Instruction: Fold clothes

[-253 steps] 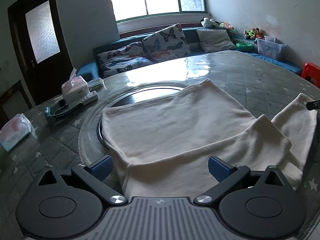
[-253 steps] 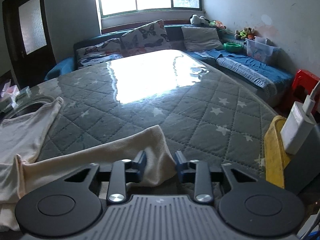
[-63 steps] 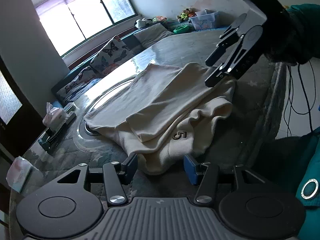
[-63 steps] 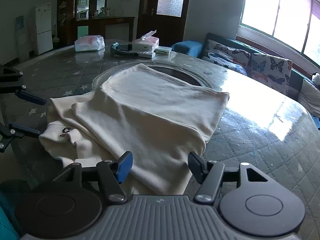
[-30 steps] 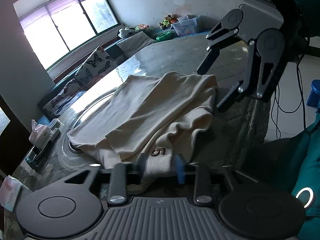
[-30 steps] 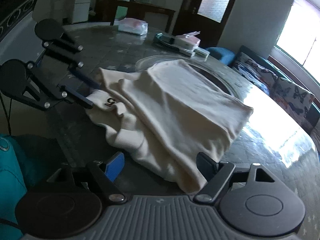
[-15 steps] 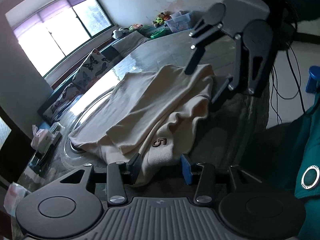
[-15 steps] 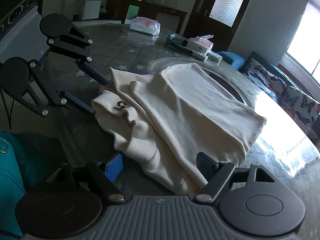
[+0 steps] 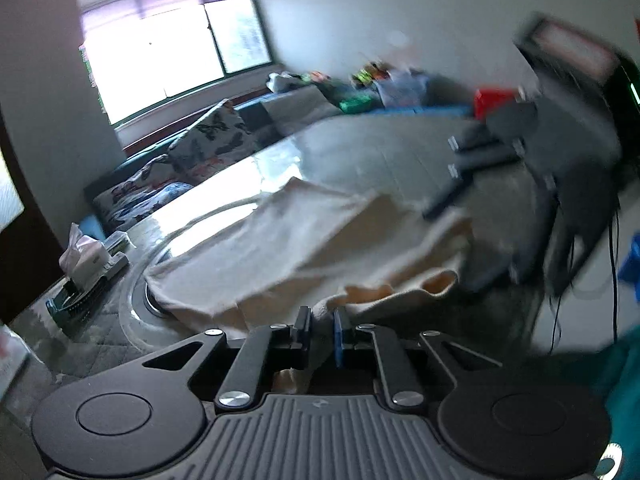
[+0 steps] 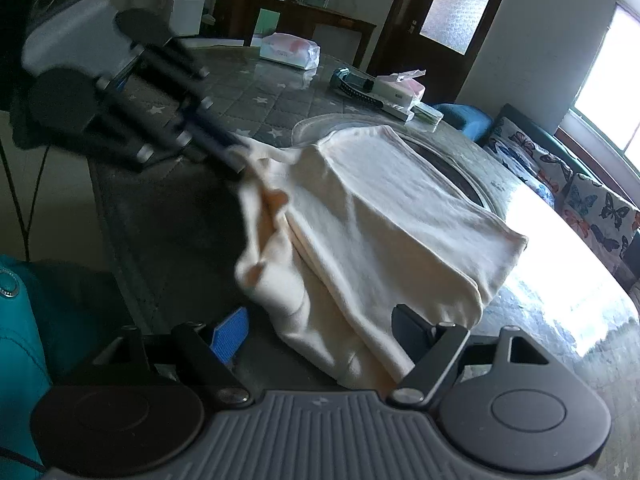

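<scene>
Cream garment (image 10: 384,208), partly folded, lies on your round table (image 10: 280,108), draped over the glass turntable (image 10: 468,176) at its middle, with its near end bunched at the table edge. Your left gripper (image 9: 321,326) is clenched on that bunched near edge: the two blue-padded fingers sit almost together with a ridge of cream cloth pinched between them. In the right wrist view you can see the same gripper (image 10: 236,156) from the side, blurred, its tips buried in the raised corner of fabric. Your right gripper (image 10: 316,336) stands spread wide, its blue pad at one side and its dark finger at the other, with the hanging folded corner of the garment passing between them; it grips nothing. In the left wrist view the right gripper (image 9: 444,200) shows only as a dark blur near the far corner of the cloth. A tissue box (image 10: 400,88) and a pack of wipes (image 10: 290,51) rest on the far part of the table, well apart from the garment.
</scene>
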Demonstrator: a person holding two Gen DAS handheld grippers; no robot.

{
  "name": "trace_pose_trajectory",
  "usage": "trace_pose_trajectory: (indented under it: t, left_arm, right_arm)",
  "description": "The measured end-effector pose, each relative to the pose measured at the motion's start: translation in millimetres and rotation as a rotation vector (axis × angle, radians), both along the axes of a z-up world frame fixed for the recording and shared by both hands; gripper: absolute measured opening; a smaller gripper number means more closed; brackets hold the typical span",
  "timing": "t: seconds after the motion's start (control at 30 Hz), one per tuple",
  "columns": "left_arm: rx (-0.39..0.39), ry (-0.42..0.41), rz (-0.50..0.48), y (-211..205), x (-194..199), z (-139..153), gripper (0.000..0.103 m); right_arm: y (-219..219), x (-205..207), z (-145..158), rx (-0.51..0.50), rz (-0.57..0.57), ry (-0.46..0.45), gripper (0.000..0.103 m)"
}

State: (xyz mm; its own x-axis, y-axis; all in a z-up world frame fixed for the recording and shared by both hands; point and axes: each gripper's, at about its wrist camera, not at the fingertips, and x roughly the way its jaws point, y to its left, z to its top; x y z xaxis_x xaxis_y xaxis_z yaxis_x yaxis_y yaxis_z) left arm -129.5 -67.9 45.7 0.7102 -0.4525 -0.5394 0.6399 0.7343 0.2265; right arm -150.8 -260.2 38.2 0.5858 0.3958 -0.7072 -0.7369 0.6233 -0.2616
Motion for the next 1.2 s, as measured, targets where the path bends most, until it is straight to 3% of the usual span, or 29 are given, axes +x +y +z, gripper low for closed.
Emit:
trace_pose_trajectory:
  t: [0.2,0.4,0.47,0.5,0.6,0.7,0.97,1.2]
  left_arm:
    - [-0.054,0.039,0.033,-3.5,21.1,2.4,0.012]
    - [-0.047,0.048,0.036,3.5,19.0,1.5,0.019]
    - [-0.022,0.03,0.028,8.2,10.8,0.5,0.021]
    - [-0.01,0.02,0.024,10.6,6.7,0.0,0.027]
    - [0.039,-0.012,0.017,15.0,-5.6,-4.5,0.042]
    - [0.078,-0.023,0.013,17.0,-12.5,-11.3,0.047]
    - [0.161,-0.118,-0.018,6.3,-20.3,-22.4,0.054]
    - [0.206,-0.171,-0.032,-1.2,-24.4,-29.3,0.054]
  right_arm:
    - [6.3,9.2,-7.2,0.025,-0.004,-0.005,0.063]
    - [8.0,31.0,-9.2,0.091,-0.034,0.04,0.025]
    - [5.8,35.7,-5.1,0.118,-0.045,0.047,0.017]
    - [4.5,37.6,-2.5,0.133,-0.051,0.049,0.016]
    - [0.3,43.5,5.5,0.177,-0.069,0.054,0.014]
    - [-3.5,48.5,13.6,0.213,-0.089,0.05,0.012]
    - [-9.6,56.8,31.5,0.272,-0.136,0.02,0.011]
    - [-13.1,57.6,35.6,0.295,-0.164,0.009,0.011]
